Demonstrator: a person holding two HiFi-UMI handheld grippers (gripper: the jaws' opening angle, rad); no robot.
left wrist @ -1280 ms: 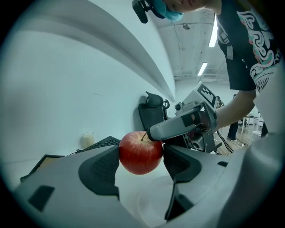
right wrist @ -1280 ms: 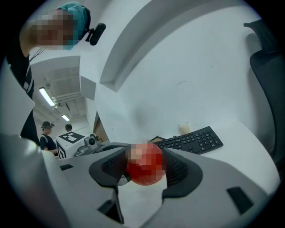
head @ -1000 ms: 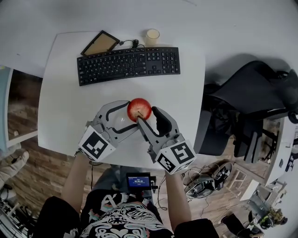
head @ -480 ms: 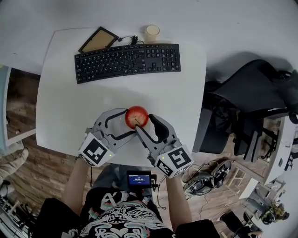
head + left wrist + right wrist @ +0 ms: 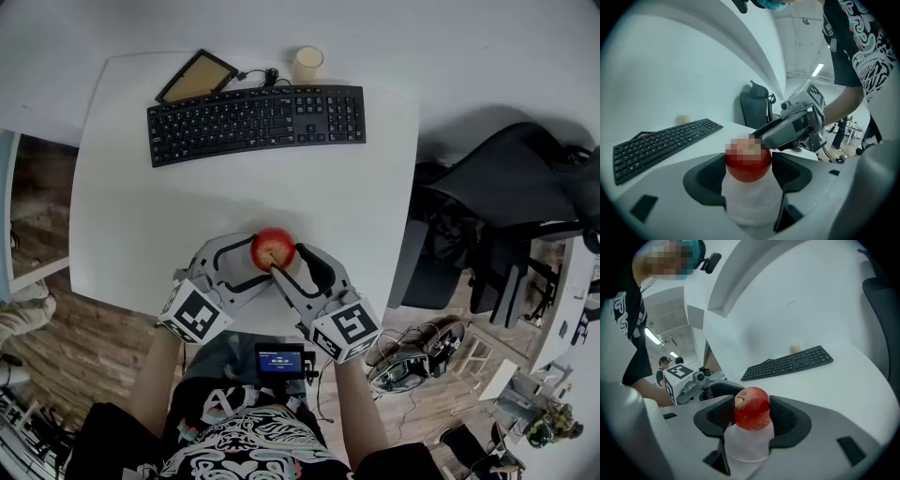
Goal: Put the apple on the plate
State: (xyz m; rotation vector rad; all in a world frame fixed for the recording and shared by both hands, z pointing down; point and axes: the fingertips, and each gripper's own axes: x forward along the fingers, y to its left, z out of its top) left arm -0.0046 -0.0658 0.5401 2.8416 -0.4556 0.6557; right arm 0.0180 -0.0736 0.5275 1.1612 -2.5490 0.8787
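The left gripper (image 5: 246,258) is at the near edge of the white surface (image 5: 131,216), its jaws spread wide. The red apple (image 5: 273,247) sits in the gap at their tips with space on either side. The right gripper (image 5: 292,264) pinches that apple between its two black pads, holding it over the front of the surface. Farther back lie a black keyboard (image 5: 255,122) and a pale cup (image 5: 307,64). A dark office chair (image 5: 506,187) stands off to the right.
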